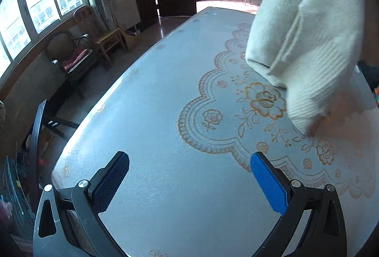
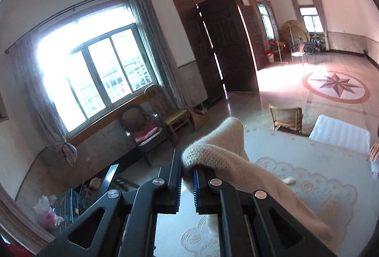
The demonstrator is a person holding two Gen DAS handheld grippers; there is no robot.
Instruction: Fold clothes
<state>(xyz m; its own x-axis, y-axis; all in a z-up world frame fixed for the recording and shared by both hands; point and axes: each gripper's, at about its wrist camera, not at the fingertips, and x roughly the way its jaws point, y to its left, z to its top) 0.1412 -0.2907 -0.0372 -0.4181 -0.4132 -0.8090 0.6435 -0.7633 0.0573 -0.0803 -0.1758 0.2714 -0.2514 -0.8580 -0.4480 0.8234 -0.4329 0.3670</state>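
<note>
Left wrist view: left gripper (image 1: 189,176) fingers spread wide, nothing between them — bare surface (image 1: 165,114) below.
Right wrist view: right gripper (image 2: 187,183) fingers closed on a bunched edge of the cream knit garment (image 2: 220,150); cloth humps over the tips and trails off to the right, down toward the surface.
Garment position: in the left view it hangs as a doubled panel (image 1: 303,43) in the upper right, lifted clear at the top, lowest corner touching or just above the floral print — cannot tell which.
Key relation: hanging cloth lies ahead and to the right of the open left fingers, well apart from them.
Long axis: runs steeply from the top right down to the low corner, close to vertical.
Nearer hand: right already has it; left is the free one and the low corner is its nearest reachable part.
Judgement: next move likely needs left to travel right-forward and pinch that low corner — approach from the side, fingers across the hem.
Risk: thick knit, doubled layers — left may catch only one layer.
Other: folded white cloth (image 2: 341,131) at the far right edge of the surface, untouched.
</note>
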